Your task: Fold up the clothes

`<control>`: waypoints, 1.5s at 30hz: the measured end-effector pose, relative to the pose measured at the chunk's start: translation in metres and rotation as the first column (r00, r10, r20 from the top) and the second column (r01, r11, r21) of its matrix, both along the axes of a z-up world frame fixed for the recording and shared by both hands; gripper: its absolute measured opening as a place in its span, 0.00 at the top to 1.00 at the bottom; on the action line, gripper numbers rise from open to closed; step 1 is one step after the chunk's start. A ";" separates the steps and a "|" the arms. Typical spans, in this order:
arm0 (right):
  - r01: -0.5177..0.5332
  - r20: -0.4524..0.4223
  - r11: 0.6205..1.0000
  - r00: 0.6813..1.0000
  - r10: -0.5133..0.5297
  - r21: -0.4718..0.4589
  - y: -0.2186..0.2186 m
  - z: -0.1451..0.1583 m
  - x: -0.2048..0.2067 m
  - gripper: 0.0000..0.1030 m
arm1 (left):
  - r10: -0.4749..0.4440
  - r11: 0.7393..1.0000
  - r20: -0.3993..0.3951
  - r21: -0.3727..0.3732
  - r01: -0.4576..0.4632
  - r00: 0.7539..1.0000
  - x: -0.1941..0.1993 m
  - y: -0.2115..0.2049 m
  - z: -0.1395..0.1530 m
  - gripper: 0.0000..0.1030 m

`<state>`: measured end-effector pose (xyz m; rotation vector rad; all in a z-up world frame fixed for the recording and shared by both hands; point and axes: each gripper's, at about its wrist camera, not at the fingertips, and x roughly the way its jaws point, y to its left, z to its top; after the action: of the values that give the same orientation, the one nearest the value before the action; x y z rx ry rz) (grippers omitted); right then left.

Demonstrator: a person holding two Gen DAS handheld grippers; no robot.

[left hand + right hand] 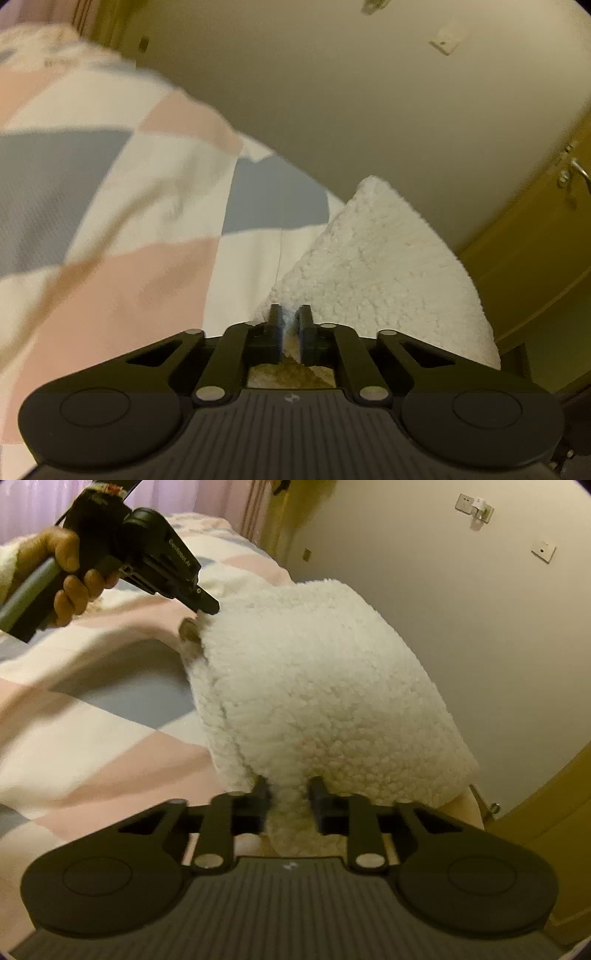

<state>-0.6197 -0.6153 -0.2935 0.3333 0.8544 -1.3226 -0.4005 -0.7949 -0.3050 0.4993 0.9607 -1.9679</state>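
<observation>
A white fleece garment (317, 679) hangs lifted over the checked bedspread (92, 738), stretched between both grippers. My right gripper (290, 797) is shut on a thick bunch of its near edge, and fleece fills the gap between the black fingers (317, 794). At the upper left of the right wrist view a hand (70, 572) holds my left gripper (203, 607), which pinches the garment's far edge beside a brown patch (188, 631). In the left wrist view, my left gripper (290, 325) has its fingers (275, 321) nearly together on the fleece garment (380, 266).
The pink, grey and white bedspread (110, 221) fills the left of both views. A pale wall (369, 110) with sockets (476, 506) lies beyond the bed's edge. A wooden door with a metal handle (572, 177) stands at the right. Pink curtains (184, 494) hang at the back.
</observation>
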 end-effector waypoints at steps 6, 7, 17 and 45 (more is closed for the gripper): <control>-0.029 -0.001 1.000 1.000 0.029 0.006 0.013 0.007 0.007 0.89 | 0.077 0.997 0.043 0.002 -0.077 0.996 0.026 0.017 -0.003 1.00; -0.022 -0.017 1.000 1.000 0.022 0.015 0.013 0.004 0.008 0.89 | 0.088 0.996 0.047 0.018 -0.089 0.995 0.029 0.015 -0.007 1.00; -0.048 -0.054 0.997 0.997 0.052 0.063 0.005 -0.018 0.011 0.89 | 0.023 1.000 -0.087 0.019 -0.021 0.996 0.010 -0.009 0.007 0.51; 0.035 0.177 0.995 0.984 -0.018 -0.094 -0.015 0.044 -0.031 0.70 | 0.007 1.000 0.002 0.015 -0.007 1.000 -0.014 -0.027 -0.029 0.84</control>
<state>-0.6503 -0.6301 -0.2498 0.3802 0.6370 -1.3331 -0.4143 -0.8221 -0.3336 0.5055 0.9758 -1.9553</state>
